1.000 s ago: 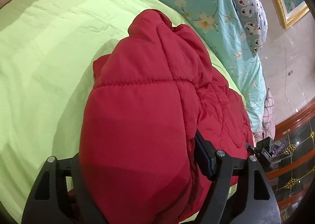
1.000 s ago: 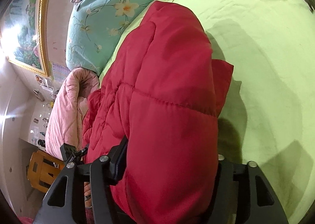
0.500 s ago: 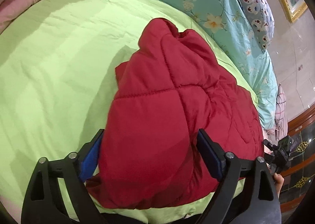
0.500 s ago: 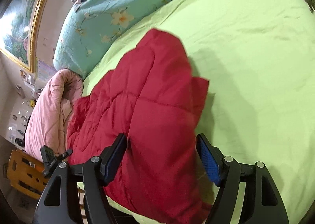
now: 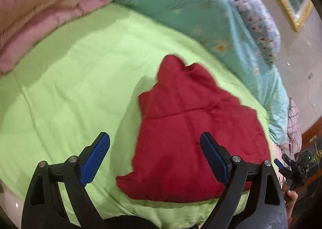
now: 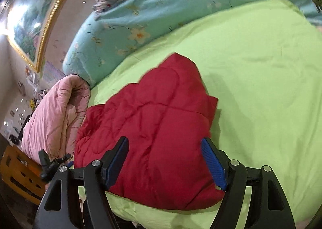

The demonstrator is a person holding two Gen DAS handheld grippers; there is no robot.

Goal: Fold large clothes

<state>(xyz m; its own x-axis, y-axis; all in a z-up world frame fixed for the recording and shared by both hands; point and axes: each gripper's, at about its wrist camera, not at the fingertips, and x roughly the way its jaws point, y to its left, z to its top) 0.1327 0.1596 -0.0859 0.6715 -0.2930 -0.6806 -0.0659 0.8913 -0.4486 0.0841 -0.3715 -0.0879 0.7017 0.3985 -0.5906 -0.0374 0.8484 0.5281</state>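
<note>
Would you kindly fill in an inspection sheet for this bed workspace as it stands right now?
Surface: lime-green bedsheet, lightly wrinkled.
Job's things: red quilted puffer jacket lying folded in a bundle near the bed's front edge.
Clutter: pink quilted blanket bunched at one side; teal floral duvet along the far edge; patterned pillow behind it.
Grippers: left gripper open, holding nothing; right gripper open above the jacket, holding nothing.
Cables: nothing seen.
Surroundings: gold-framed painting on the wall; yellow wooden furniture.
</note>
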